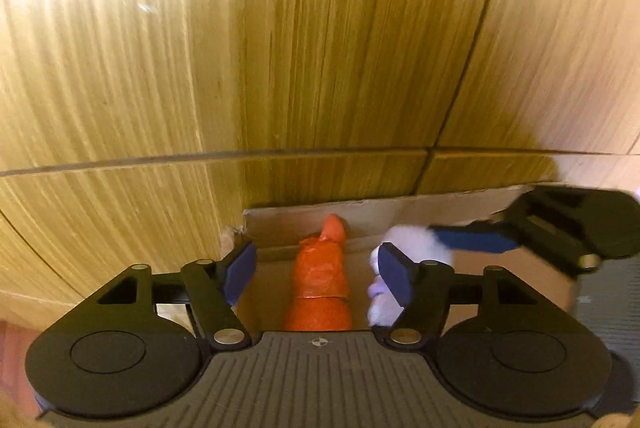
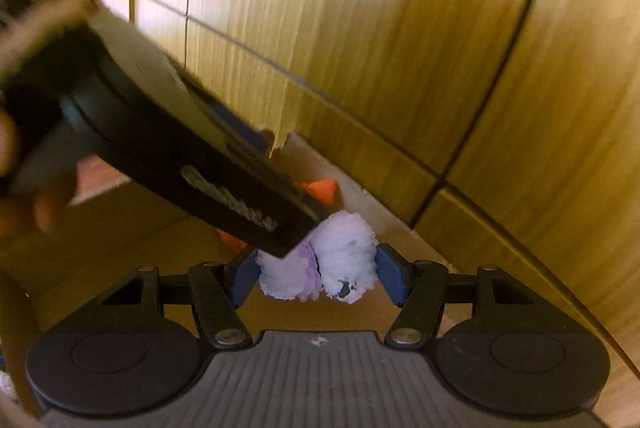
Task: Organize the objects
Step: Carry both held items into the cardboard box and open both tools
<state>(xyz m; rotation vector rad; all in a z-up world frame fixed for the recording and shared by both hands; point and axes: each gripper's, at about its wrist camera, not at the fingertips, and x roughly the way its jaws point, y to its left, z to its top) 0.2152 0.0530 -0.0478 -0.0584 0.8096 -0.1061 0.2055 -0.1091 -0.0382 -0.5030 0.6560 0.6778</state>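
An orange plastic-wrapped, carrot-shaped object [image 1: 320, 280] lies on the floor of an open cardboard box [image 1: 400, 214]. My left gripper [image 1: 318, 276] hangs over it, open, with a gap between each blue pad and the object. A white and lilac fluffy toy [image 2: 324, 264] sits squeezed between the blue pads of my right gripper [image 2: 318, 276], just above the box floor. In the left wrist view the same toy [image 1: 404, 240] shows to the right of the orange object, with a blue finger [image 1: 472, 240] of the right gripper on it.
Wood-grain panels [image 1: 280, 48] with dark seams rise behind the box's far wall. In the right wrist view the black body of the left gripper [image 2: 180, 156] crosses from the upper left, close above the toy, with a hand [image 2: 24, 196] behind it. The box's torn edge [image 2: 280, 140] is near.
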